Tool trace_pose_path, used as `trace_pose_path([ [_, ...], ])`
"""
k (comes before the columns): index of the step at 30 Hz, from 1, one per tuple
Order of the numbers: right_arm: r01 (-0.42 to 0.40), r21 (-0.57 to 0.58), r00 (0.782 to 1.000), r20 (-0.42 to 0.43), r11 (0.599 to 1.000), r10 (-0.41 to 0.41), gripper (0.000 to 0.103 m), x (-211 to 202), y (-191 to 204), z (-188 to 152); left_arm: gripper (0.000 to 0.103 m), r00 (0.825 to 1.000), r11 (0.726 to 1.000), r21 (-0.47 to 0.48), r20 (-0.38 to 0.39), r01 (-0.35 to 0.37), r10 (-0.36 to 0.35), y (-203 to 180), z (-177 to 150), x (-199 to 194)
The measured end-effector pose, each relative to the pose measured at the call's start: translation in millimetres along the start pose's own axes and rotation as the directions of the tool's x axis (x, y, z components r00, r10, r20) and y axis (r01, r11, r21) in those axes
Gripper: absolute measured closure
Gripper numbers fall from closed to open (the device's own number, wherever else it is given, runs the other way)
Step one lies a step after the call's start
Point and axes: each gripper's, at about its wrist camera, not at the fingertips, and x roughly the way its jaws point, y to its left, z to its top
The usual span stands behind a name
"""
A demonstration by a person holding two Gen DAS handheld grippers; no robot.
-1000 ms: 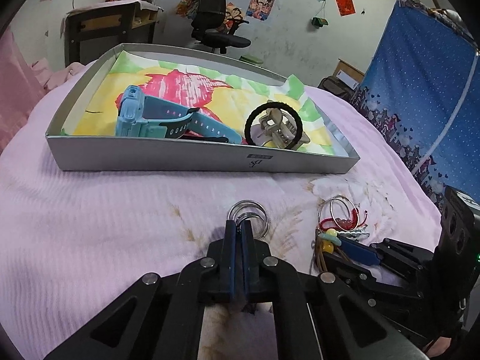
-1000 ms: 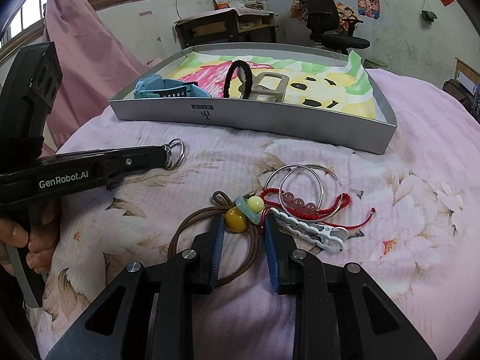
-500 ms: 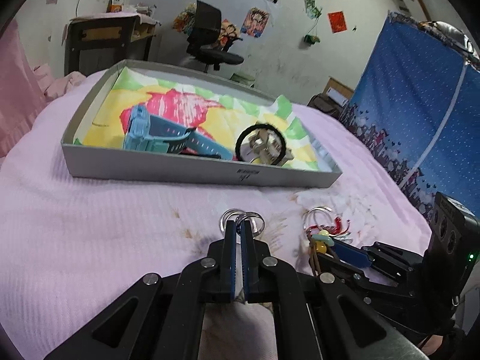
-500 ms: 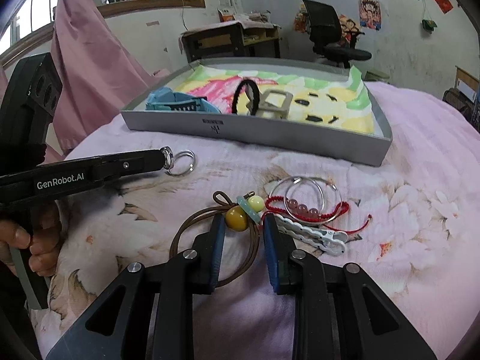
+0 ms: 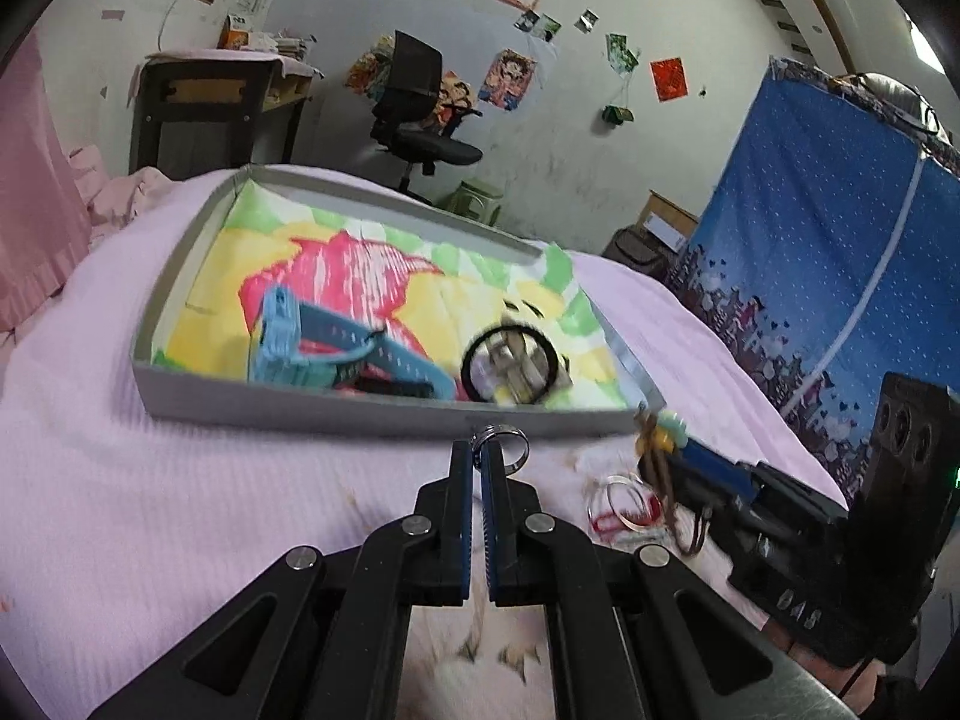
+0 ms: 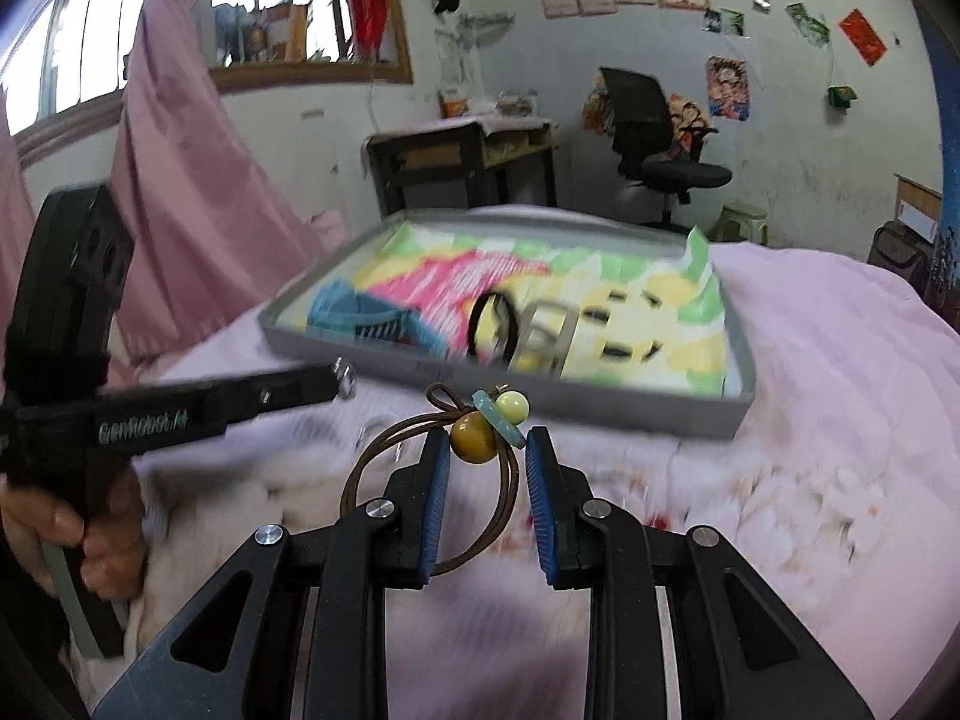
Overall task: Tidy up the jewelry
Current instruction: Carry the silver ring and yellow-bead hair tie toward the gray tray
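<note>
Two hand-held grippers hang above a pink bedspread, each carrying jewelry just short of a grey tray. The left gripper has its jaws pressed almost together on a pair of silver rings, which stick out past the fingertips, right in front of the tray's near wall. The right gripper stands narrowly parted around a brown cord hair tie; its amber bead sits between the blue pads, and the cord loop dangles clear of the cloth.

Inside the tray, on a bright cartoon liner, lie a blue watch, a black hair band and a beige claw clip.

Only the left wrist view shows the silver bangles and a red cord bracelet lying on the bedspread beside the right gripper. Only the right wrist view shows a hand wrapped around the left gripper's handle, a pink curtain and a window behind it.
</note>
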Motion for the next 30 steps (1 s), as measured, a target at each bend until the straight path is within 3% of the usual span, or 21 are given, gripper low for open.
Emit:
trace_pose_path([
  [9, 0.150, 0.070, 0.988, 0.025, 0.986, -0.152, 0.080, 32.8, -26.2, 29.4, 0.100, 0.992, 0.995, -0.018, 0.087, -0.094, 0.095, 2.7, 26.7, 10.8],
  [18, 0.214, 0.081, 0.976, -0.059, 0.974, -0.209, 0.080, 77.9, -38.9, 32.7, 0.100, 0.993, 0.990, -0.076, 0.021, -0.116, 0.118, 19.9, 27.3, 33.7],
  [30, 0.227, 0.038, 0.969, -0.114, 0.973, -0.221, 0.080, 91.4, -34.1, 25.0, 0.099, 0.991, 0.988, -0.080, -0.038, -0.132, 0.129, 25.7, 26.1, 48.1],
])
